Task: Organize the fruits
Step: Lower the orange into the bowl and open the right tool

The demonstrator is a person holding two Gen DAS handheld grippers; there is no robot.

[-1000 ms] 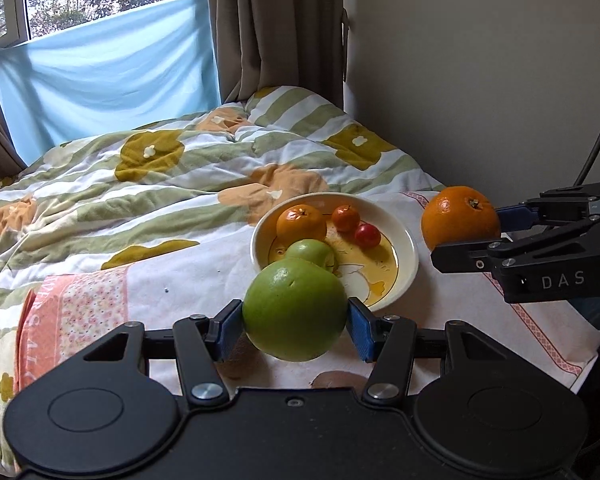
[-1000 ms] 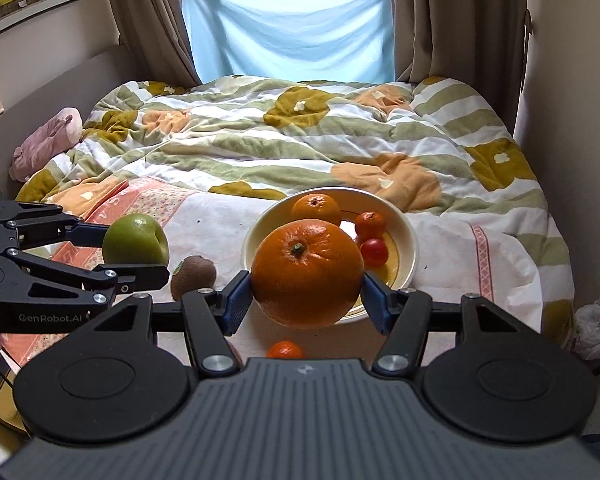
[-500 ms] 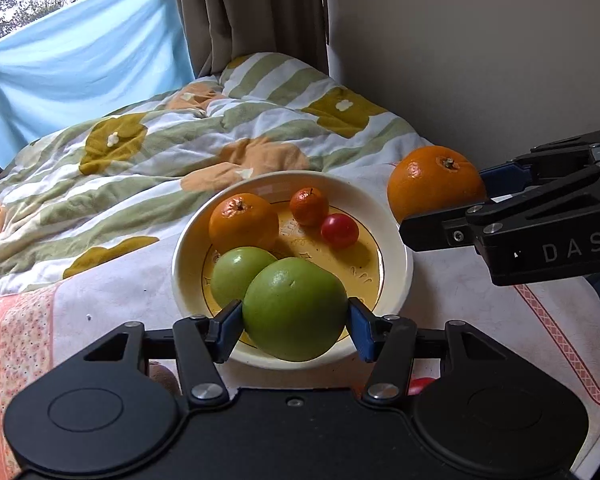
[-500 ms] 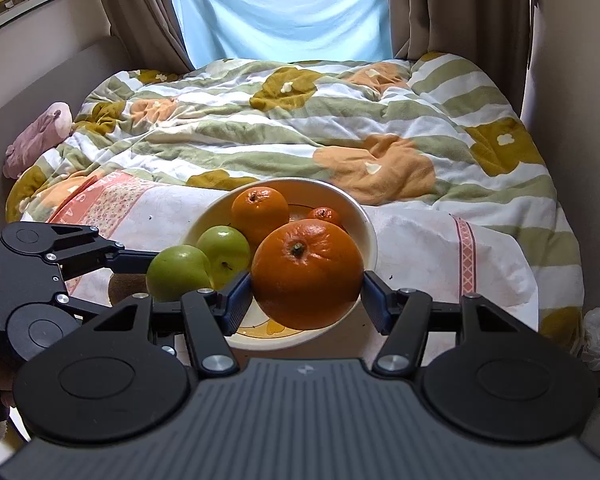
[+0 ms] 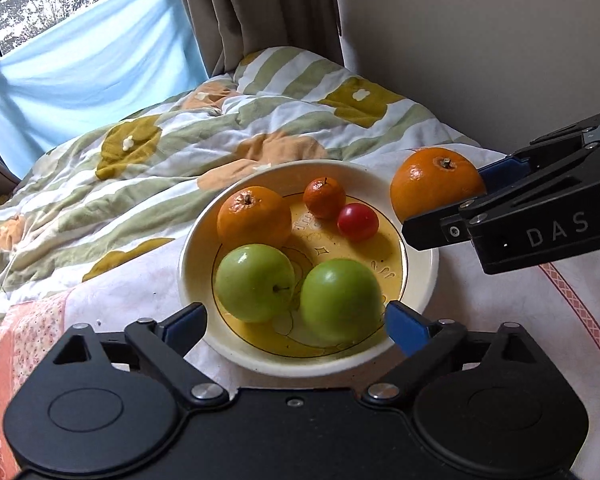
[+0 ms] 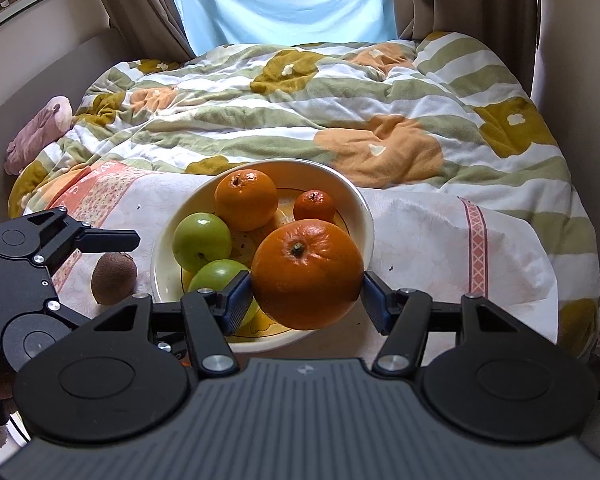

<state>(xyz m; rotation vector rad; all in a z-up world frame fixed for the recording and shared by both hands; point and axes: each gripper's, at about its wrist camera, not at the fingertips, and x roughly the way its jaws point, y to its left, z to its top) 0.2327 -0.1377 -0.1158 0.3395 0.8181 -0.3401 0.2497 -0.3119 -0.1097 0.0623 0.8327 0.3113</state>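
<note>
Left claw point(image 5: 296, 322) now spread; green apple point(image 5: 340, 300) just released, resting in bowl point(image 5: 424, 276). Right claw point(image 6: 306, 300) clamped on orange point(image 6: 307, 274), hovering by bowl rim. Orange likely next in.

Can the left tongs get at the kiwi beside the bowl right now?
Probably yes. The left tongs are open and empty, and the kiwi lies bare on the cloth just below them, outside the bowl. The right tongs, shut on the big orange, are off to the side.
</note>
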